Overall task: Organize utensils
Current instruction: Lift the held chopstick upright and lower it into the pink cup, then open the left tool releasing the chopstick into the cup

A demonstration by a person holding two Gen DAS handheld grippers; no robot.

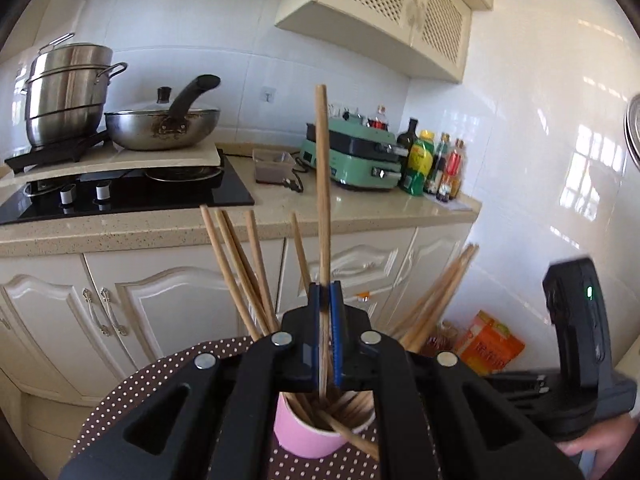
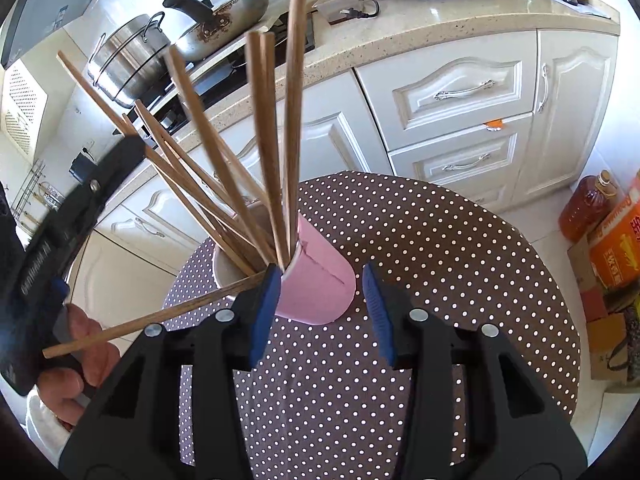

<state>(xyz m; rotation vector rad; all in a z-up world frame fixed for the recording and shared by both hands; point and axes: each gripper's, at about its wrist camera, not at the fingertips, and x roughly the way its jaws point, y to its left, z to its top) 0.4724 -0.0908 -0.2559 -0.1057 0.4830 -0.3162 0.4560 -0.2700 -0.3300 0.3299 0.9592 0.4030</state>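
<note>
Wooden chopstick [image 1: 322, 184] pinched upright in left gripper [image 1: 325, 300] above pink cup [image 1: 308, 436] for insertion; right gripper [image 2: 320, 284], half-open, loosely brackets the cup to steady it.

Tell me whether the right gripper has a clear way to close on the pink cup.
Probably yes. The right gripper is open around the pink cup, one pad already at its side. The chopsticks fan up above the jaws, not between them.

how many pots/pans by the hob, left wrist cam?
2: a stacked stainless-steel steamer pot at the back left, and a lidded steel wok with a black handle just right of it. More may sit beyond the frame's left edge.
</note>
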